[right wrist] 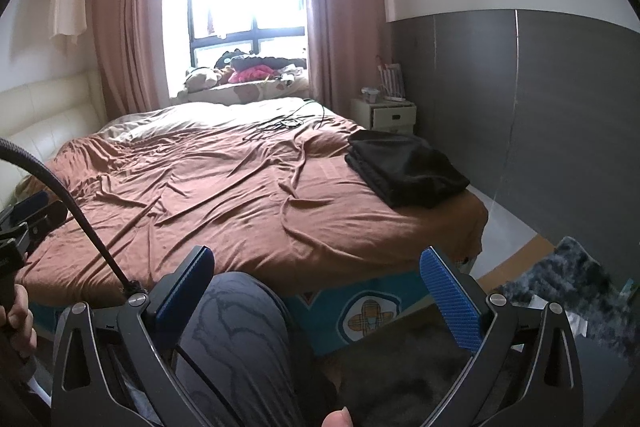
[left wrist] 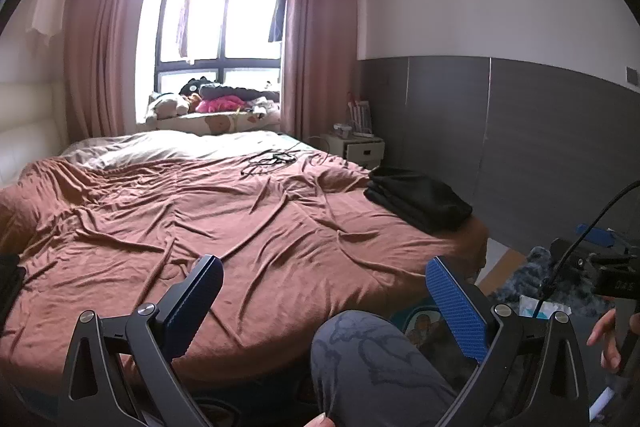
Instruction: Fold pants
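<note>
The black pants [right wrist: 406, 169] lie folded in a neat stack near the far right corner of the bed [right wrist: 224, 195], on the rumpled brown sheet and well apart from both tools. The left tool [left wrist: 324, 287] and the right tool [right wrist: 316, 277] hang over the near edge with their blue pads spread wide, gripping nothing. A tangle of what looks like cable [left wrist: 272, 159] lies further up the bed, and the person's knee [right wrist: 240, 327] shows below.

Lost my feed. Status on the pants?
Left tool open, right tool open, both empty. Black pants folded at bed's far right corner. Cables beyond, clear of them.
</note>
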Available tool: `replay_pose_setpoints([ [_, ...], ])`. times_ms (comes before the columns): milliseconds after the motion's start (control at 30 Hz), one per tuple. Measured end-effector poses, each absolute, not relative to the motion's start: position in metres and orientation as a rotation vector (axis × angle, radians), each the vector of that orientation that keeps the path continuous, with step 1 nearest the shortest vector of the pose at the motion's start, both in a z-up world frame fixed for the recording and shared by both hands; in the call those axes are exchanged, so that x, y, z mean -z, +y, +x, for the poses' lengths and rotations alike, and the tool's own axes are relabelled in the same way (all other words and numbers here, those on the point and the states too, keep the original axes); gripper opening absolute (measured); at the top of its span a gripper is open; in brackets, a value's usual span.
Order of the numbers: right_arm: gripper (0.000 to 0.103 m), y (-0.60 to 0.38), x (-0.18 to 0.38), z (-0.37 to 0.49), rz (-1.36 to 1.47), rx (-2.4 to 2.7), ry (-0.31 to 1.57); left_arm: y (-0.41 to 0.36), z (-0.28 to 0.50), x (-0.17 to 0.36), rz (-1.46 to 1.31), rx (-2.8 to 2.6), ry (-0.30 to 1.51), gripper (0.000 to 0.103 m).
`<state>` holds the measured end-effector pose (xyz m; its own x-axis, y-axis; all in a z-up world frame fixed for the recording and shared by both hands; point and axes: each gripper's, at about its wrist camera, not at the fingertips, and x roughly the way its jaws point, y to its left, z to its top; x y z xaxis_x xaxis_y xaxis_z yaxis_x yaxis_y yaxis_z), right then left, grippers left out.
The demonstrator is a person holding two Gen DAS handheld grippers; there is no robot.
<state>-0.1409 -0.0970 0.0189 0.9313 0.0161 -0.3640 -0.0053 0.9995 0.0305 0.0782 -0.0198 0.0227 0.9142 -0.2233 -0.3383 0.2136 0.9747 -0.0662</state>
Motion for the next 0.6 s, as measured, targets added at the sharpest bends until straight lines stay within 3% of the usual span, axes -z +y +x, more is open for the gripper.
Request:
replay_pose_setpoints([
  [600,0.103,-0.0969,-0.0192,-0.1404,0.019,-0.016,0.374,-0.0112,0.0772,-0.0170,-0.051,0.216,0.359,0.102],
])
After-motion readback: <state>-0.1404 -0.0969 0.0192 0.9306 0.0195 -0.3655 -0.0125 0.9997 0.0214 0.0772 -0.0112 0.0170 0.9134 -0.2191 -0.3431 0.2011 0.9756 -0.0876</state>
